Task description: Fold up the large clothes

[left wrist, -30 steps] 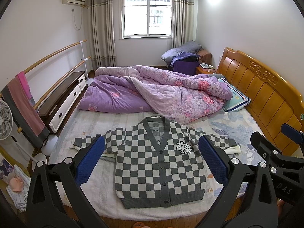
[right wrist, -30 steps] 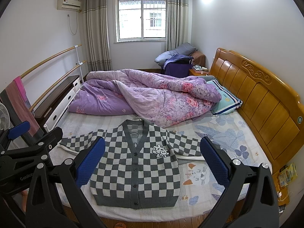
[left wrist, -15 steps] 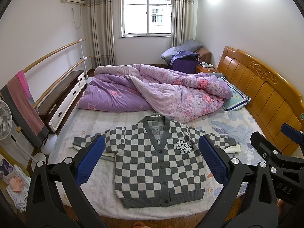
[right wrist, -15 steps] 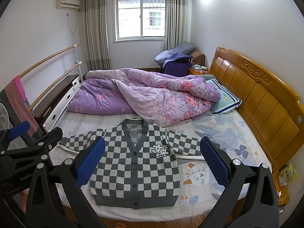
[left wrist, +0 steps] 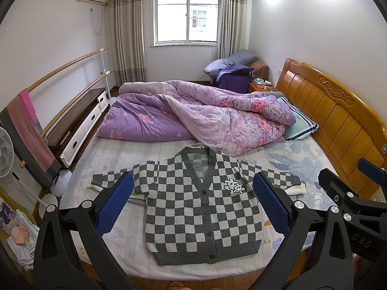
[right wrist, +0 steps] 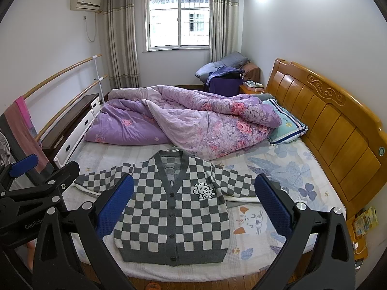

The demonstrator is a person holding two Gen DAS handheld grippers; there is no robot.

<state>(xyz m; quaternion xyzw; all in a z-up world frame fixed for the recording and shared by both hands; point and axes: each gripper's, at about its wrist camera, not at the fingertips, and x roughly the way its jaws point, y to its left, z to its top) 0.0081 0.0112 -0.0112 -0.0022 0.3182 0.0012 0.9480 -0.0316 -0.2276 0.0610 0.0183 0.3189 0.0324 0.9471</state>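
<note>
Grey-and-white checked cardigan [left wrist: 203,207] lies flat, front up and buttoned, on the near part of the bed [left wrist: 154,152], both sleeves spread to the sides. Left gripper [left wrist: 193,205] hangs above it w/ jaws spread wide, nothing between the blue pads [left wrist: 113,205]. Right gripper [right wrist: 193,205] is the same: released, empty, over the cardigan. Crumpled purple floral quilt [left wrist: 193,116] lies just behind the collar; striped pillow [left wrist: 300,123] is near the wooden headboard [left wrist: 338,120] at right
</note>
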